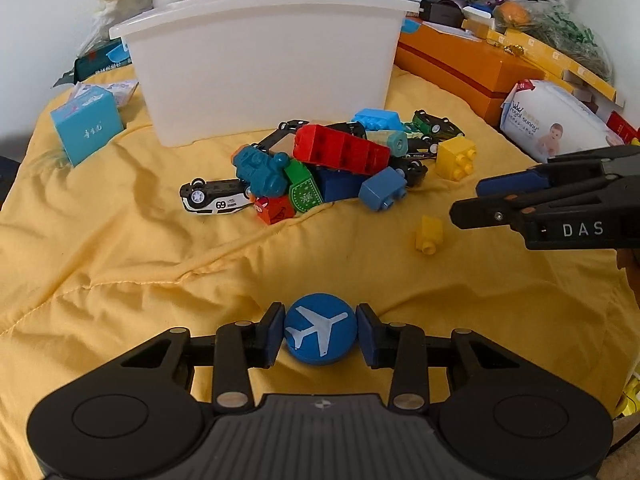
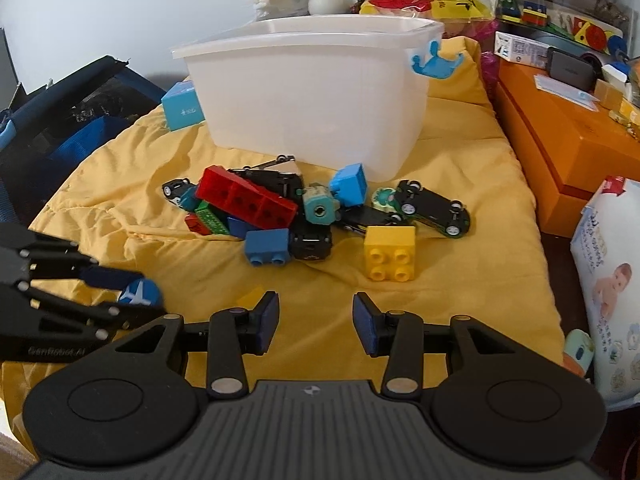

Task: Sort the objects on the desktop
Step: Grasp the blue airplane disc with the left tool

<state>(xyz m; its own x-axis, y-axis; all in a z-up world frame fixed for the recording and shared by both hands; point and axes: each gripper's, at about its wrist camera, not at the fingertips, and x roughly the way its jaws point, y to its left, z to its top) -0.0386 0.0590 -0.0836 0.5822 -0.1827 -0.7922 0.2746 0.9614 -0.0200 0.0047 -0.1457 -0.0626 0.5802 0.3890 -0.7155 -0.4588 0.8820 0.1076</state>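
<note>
**Blue airplane disc sitting clamped in the left gripper**

Blue pads of the left gripper (image 1: 320, 330) are pressing on both sides of a round blue disc (image 1: 320, 330) bearing a white airplane, holding it just above the yellow quilt (image 1: 120, 280). From the left wrist view, the right gripper (image 1: 464, 202) is reaching in at three o'clock, its jaws standing apart with nothing between them; a small yellow brick (image 1: 429, 235) is lying on the quilt just beside its tips, at about two o'clock from the disc.

At twelve o'clock from the disc, a heap of toys is resting in the middle of the quilt: a long red brick (image 1: 342, 152) is lying on top, a teal toy engine (image 1: 262, 172) is leaning at its left, an overturned white car (image 1: 214, 200) marked 69 is lying at ten o'clock, and a larger yellow brick (image 1: 456, 159) is sitting at one o'clock. Beyond the heap, a white plastic bin (image 1: 260, 68) is standing upright. An orange box (image 1: 460, 64) is lying farther off at two o'clock.
</note>
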